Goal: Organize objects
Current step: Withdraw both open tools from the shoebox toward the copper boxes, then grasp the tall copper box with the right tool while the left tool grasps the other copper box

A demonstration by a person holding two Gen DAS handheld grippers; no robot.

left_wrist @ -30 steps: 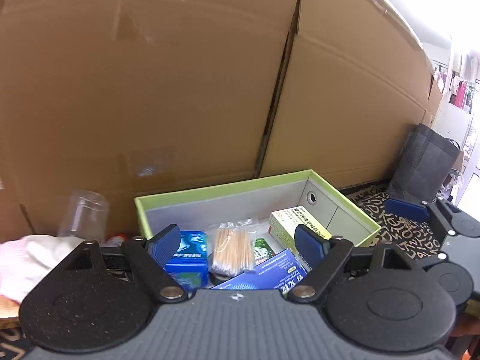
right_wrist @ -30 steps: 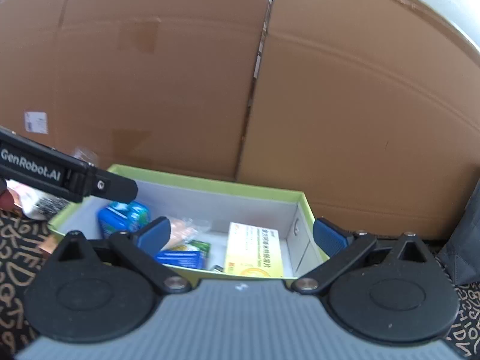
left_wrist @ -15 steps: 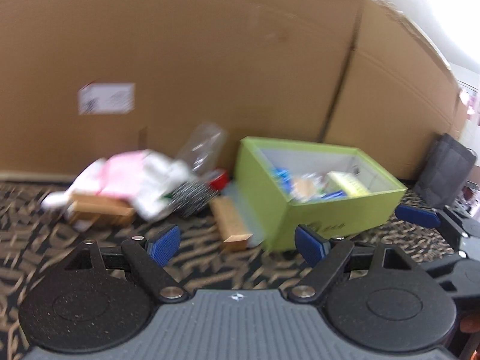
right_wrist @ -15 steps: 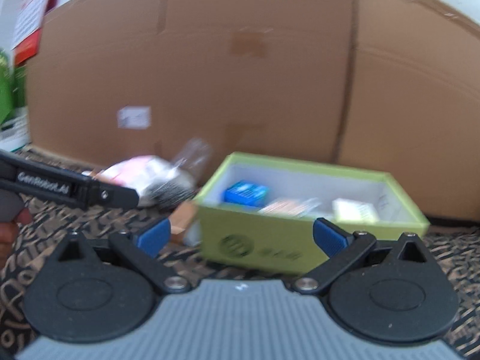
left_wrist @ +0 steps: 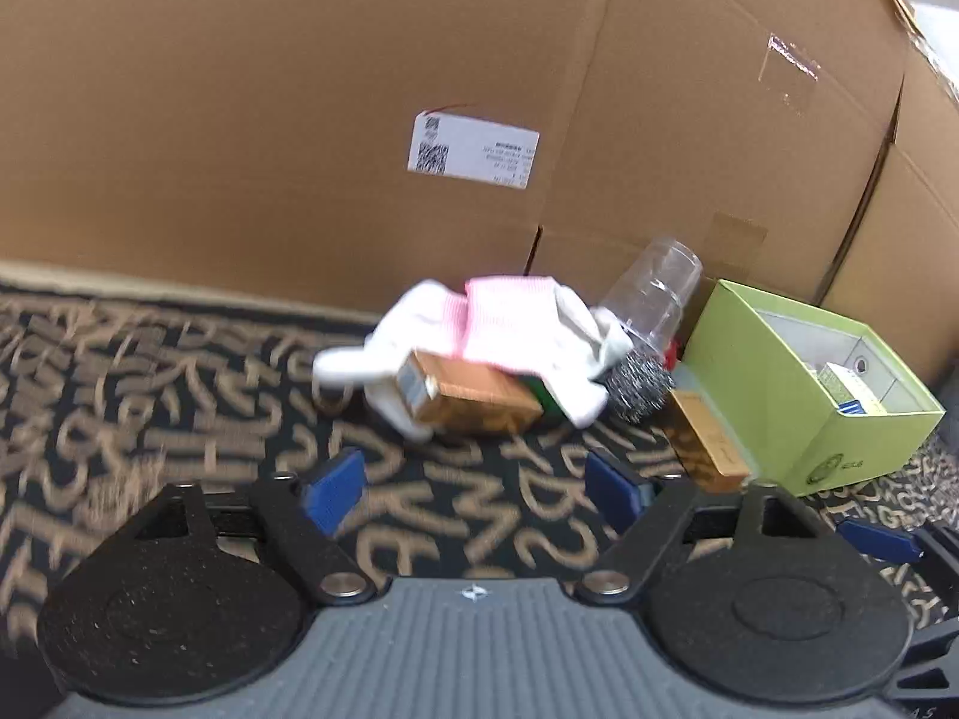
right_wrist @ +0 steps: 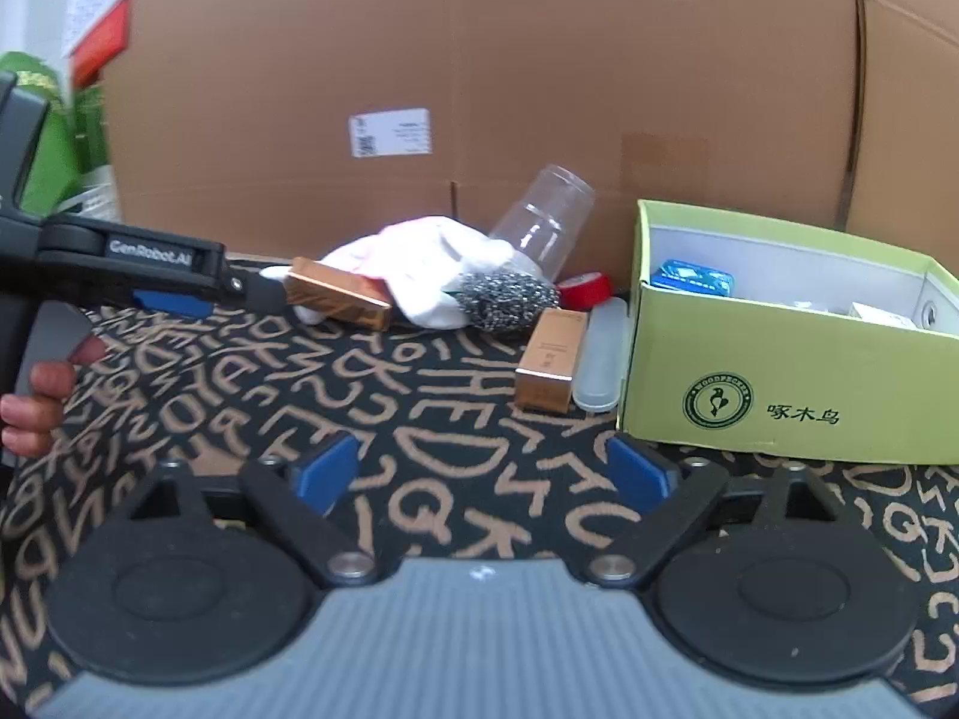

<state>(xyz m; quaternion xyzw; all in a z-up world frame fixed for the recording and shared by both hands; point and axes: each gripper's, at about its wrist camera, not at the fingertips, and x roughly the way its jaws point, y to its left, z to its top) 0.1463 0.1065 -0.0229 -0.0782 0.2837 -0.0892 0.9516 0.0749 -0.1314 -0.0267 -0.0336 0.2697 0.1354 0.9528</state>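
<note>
Bare carpet [right_wrist: 455, 419] between apparently empty hand-held grippers and clutter.

The left hand-held gripper [left_wrist: 473, 494] sits low in the middle of its own picture, and its blue pads [left_wrist: 332, 488] stand apart with nothing between them. Its jaws have just been closing a little. In the right wrist picture it reaches in from the left edge, with a person's fingers [right_wrist: 36, 404] curled behind it. The right hand-held gripper [right_wrist: 482, 473] is wide too — empty, jaws just closing a bit. Both tip downward.
</note>
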